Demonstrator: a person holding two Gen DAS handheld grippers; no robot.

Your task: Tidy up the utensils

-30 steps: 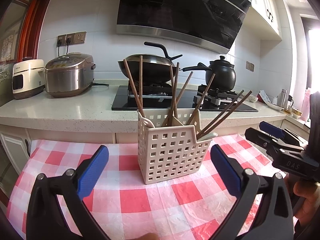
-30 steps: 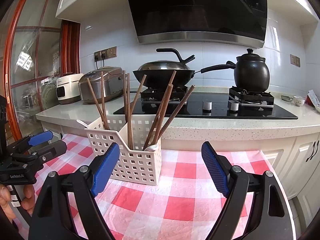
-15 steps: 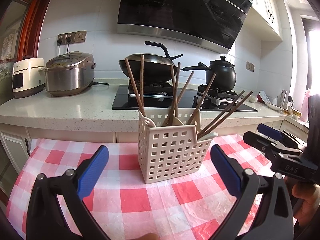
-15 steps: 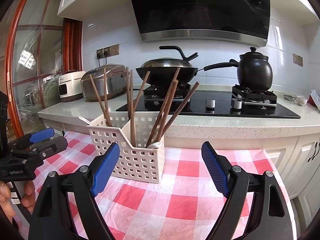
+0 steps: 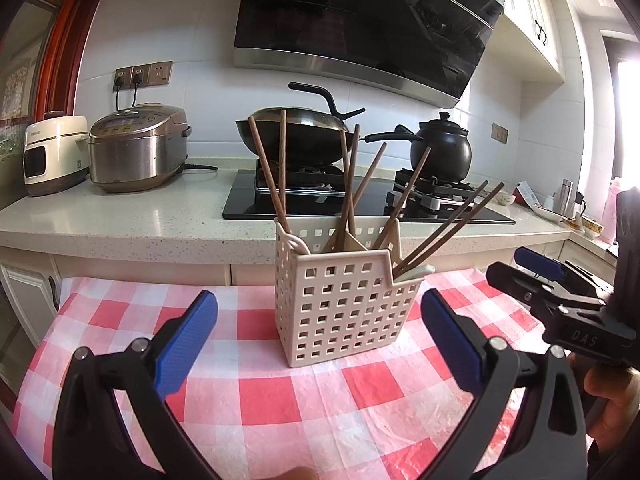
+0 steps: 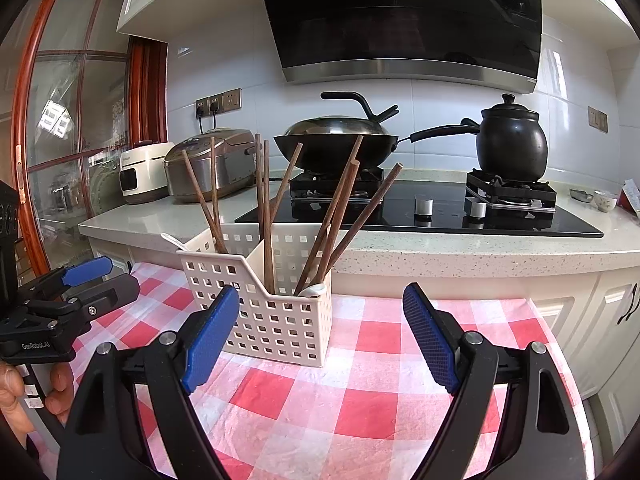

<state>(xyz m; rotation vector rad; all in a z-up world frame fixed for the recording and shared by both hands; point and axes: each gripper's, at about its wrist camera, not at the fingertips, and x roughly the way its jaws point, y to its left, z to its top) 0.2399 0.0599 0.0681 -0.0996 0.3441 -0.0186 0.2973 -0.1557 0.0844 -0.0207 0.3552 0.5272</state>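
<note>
Both the left gripper (image 5: 318, 334) and right gripper (image 6: 320, 334) hang empty, fingers apart, before the basket (image 5: 344, 304) on the checked table (image 6: 360, 404), chopsticks (image 5: 352, 184) standing sorted inside (judged complete).

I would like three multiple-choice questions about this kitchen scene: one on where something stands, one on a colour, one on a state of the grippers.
1. Where does the white basket stand?
A. on the stove
B. on the checked tablecloth
C. on the floor

2. What colour are the pads on the gripper fingers?
A. blue
B. green
C. yellow

3. How are the two grippers?
A. both shut on chopsticks
B. one holds a spoon
C. both open and empty

Answers:
1 B: the white basket rests on the checked tablecloth.
2 A: the pads are blue.
3 C: the left gripper and the right gripper show wide gaps, and the chopsticks stand in the basket.
</note>
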